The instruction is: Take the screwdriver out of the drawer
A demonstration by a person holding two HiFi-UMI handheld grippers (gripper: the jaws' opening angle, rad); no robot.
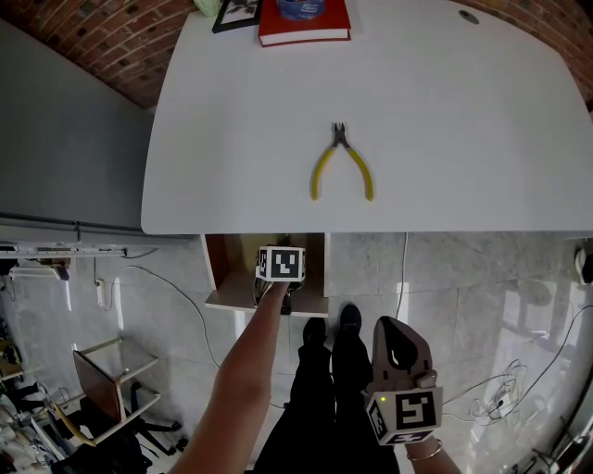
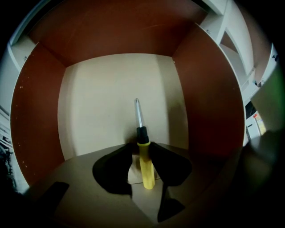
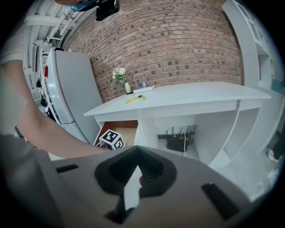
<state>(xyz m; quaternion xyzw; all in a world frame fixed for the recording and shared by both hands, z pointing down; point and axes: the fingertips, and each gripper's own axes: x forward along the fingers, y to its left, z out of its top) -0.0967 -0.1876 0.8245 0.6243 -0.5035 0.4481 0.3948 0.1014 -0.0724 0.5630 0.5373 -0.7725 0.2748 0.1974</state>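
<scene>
Your left gripper (image 1: 281, 278) is down inside the open drawer (image 1: 222, 268), which stands pulled out below the front edge of the white table (image 1: 445, 120). Your forearm reaches down to it from the bottom of the head view.

Left gripper view: the screwdriver (image 2: 145, 162) lies on the pale drawer floor. Its yellow handle is nearest the camera, then a black collar, and the metal shaft points toward the back wall. The brown side walls (image 2: 200, 102) close in on both sides.

Left gripper (image 2: 141, 156): the jaws stand wide, one on each side of the yellow handle. A strip of pale floor shows between the left pad and the handle. On the right side you cannot tell contact from a hairline gap. The screwdriver rests on the floor, not lifted.

Your right gripper (image 1: 398, 338) is held low over the tiled floor, beside your dark trouser legs and well apart from the drawer. In its own view the right gripper (image 3: 137, 171) has its pads meeting at the tips, with nothing between them. It looks toward the desk and the brick wall (image 3: 178, 40).

On the tabletop: yellow-handled pliers (image 1: 341, 165) near the middle, and a red book (image 1: 304, 26) and a picture frame (image 1: 236, 14) at the far edge.
</scene>
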